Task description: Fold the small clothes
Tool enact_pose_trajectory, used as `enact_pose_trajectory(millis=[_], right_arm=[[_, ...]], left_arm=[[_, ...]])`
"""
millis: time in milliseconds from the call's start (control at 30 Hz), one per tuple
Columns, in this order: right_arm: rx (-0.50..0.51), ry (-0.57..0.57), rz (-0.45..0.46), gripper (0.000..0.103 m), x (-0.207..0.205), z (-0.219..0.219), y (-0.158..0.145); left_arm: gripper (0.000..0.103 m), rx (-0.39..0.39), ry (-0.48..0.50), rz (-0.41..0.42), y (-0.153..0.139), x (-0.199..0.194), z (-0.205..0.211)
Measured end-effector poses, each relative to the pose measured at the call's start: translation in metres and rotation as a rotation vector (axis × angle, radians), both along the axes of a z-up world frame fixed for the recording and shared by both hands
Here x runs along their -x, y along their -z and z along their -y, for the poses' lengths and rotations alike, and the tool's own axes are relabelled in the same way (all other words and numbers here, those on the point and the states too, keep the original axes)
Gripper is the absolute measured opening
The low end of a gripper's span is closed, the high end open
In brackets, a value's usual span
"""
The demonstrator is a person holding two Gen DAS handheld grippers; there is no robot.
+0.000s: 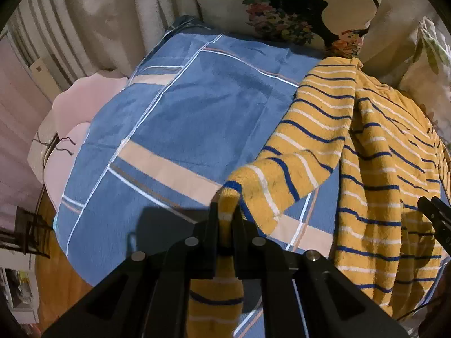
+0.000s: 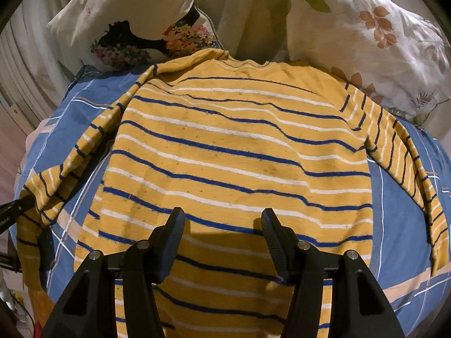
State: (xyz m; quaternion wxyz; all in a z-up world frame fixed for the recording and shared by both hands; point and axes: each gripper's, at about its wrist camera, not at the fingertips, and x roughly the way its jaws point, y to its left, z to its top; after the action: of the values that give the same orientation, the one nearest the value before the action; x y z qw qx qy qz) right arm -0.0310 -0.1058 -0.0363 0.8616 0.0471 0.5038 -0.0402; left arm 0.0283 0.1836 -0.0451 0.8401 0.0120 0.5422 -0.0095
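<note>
A: Left tool (image 1: 225,211) is clamped on the sweater's (image 2: 234,152) sleeve cuff (image 1: 229,194); your right tool (image 2: 222,225) hovers, jaws apart, over the hem.

B: Carry that cuff across the chest, keeping it taut. Yellow knit, blue and white stripes, flat on the bed (image 1: 183,107), neck towards the pillows (image 2: 380,42), slightly pilled, I think.

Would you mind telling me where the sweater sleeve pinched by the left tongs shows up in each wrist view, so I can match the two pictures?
Left wrist view: the sleeve runs from the sweater at right down to bottom centre, its cuff pinched in the left tongs.
Right wrist view: the same sleeve hangs along the left edge; the open right tongs hover over the sweater's body.
Shared landmark: the floral pillow behind the sweater.
</note>
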Motion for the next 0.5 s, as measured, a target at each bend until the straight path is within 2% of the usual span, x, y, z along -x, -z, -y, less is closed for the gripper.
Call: enact_pose_trajectory(millis=[233,500], right_arm=[[0.021,0.021,-0.007,0.061,0.002,-0.01,-0.002],[0.02,0.04,-0.009,0.061,-0.005,-0.022,-0.004]], left_arm=[[0.007,-0.01,0.042,0.006,0.001,-0.014,-0.001],[0.007,-0.102,0.039,0.056,-0.001,-0.03,-0.014]])
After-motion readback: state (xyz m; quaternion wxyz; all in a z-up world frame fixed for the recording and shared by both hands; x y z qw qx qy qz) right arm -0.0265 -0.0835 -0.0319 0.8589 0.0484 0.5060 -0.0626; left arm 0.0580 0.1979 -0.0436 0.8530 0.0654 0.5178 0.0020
